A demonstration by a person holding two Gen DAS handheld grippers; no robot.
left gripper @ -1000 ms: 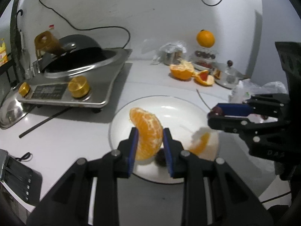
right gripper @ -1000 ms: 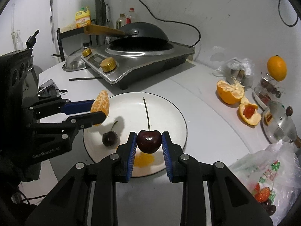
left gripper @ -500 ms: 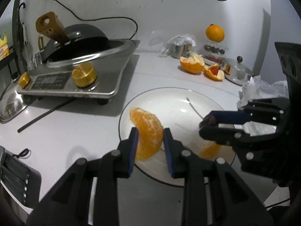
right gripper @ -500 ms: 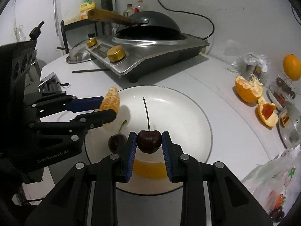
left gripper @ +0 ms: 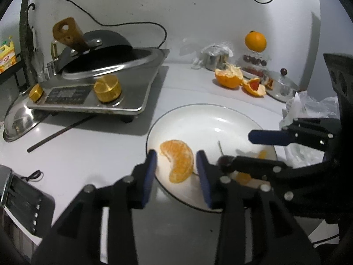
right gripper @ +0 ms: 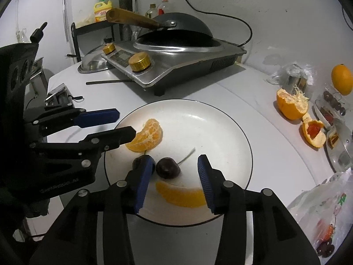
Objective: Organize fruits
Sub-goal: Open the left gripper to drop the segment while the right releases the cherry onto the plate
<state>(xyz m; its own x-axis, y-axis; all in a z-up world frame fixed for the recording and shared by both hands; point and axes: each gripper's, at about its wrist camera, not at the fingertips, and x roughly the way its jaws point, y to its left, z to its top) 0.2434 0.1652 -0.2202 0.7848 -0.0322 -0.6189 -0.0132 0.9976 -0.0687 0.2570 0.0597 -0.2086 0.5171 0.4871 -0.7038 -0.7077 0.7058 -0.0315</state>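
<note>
Both grippers are opening: the orange piece (left gripper: 178, 160) sits loose between the left gripper (left gripper: 176, 172) pads, the cherry (right gripper: 167, 167) between the right gripper (right gripper: 175, 181) pads. Best bet is lifting straight up off the plate (right gripper: 220, 119) so neither fruit gets nudged.

Black tongs (right gripper: 174, 176), blue pads (right gripper: 143, 176), silver screws; white lettering, seemingly illegible.
</note>
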